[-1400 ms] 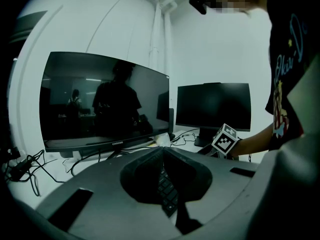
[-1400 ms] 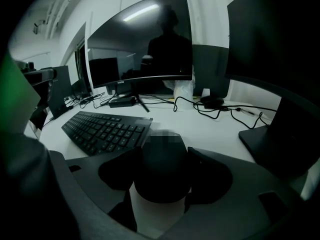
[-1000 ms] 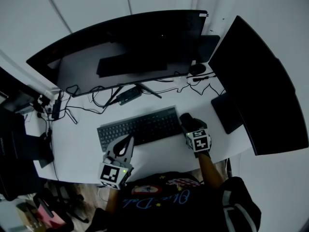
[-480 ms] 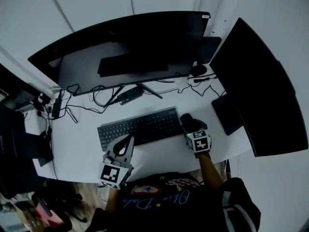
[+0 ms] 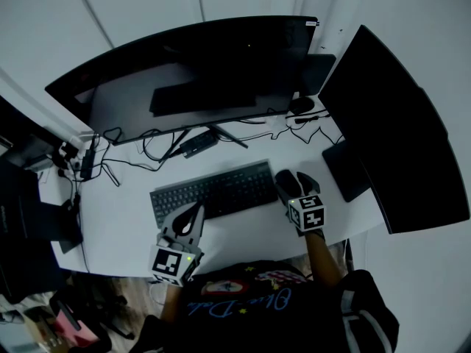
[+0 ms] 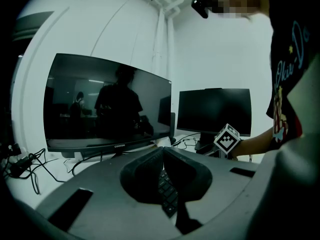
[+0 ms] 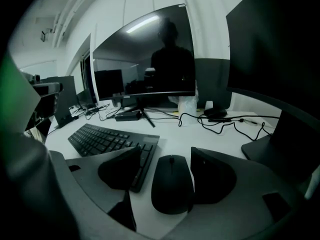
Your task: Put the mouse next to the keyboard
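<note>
The mouse [image 7: 171, 183] is lying on the desk [image 7: 200, 134] just right of the keyboard [image 7: 105, 139], the right gripper [image 7: 166, 155] is straddling it with jaws wide, so I judge the release is calling for a straight withdrawal without nudging it, while the left gripper [image 6: 162, 153], jaws together, is hovering over the keyboard's near edge.

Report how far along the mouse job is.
Done: the mouse lies beside the right end of the keyboard. In hand: the right tool straddles it, jaws open. Left: draw that tool away. The left tool is shut, empty.
</note>
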A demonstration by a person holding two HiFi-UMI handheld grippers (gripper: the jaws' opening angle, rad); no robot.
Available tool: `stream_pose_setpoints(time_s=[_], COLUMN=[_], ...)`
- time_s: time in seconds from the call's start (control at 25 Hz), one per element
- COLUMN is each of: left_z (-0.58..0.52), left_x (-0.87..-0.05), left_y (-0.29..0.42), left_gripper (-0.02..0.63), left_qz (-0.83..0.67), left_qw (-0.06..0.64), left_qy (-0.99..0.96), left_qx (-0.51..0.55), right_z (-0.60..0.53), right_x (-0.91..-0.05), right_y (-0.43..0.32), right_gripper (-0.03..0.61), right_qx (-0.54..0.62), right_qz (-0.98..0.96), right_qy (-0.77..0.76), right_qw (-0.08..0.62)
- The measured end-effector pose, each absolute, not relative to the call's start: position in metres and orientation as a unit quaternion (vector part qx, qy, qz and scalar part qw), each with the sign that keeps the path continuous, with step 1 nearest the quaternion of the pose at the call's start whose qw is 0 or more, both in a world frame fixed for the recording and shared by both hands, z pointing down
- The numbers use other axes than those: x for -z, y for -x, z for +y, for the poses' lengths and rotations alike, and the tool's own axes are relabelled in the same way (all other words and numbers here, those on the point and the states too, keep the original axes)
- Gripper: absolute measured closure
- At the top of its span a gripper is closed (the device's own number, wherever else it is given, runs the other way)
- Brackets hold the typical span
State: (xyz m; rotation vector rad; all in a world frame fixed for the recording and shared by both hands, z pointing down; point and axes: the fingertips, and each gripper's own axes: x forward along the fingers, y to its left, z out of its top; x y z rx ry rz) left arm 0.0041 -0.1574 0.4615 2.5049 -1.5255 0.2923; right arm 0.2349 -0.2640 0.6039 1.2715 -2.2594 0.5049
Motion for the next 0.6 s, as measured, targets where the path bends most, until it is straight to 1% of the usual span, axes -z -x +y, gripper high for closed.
stream_pose_setpoints(time_s=[0.36,0.4,0.44,0.48,0.6], left_z=[-0.147,-0.146,-0.145,-0.143,-0.138], left_x=[-0.461,-0.461,-0.461,-0.462,-0.461], left_y=[0.006,0.008,0.01,0.011,0.013], left_gripper=[0.614,0.614,0.614,0.614,0.614], left_qz=[-0.519,-0.521,-0.522,-0.522,-0.521], left_qw=[0.1,0.101,0.102,0.102,0.101], left_qy=[-0.844,-0.843,-0.842,-0.842,-0.843], left_qx=[-0.091,-0.089,-0.088,-0.088,-0.087], right_z=[-0.253,-0.251,-0.249,-0.247,-0.24], right_x=[-0.55,-0.544,-0.538,-0.531,-0.512], right_y=[-0.221,-0.219,-0.219,-0.218,-0.211], right_gripper=[0.301,0.342,0.431,0.471,0.499], right_qx=[-0.166,-0.162,-0.156,-0.15,-0.134], right_qz=[-0.848,-0.849,-0.85,-0.851,-0.86], right_qy=[-0.472,-0.474,-0.477,-0.479,-0.475], right_qw=[0.174,0.166,0.159,0.152,0.131])
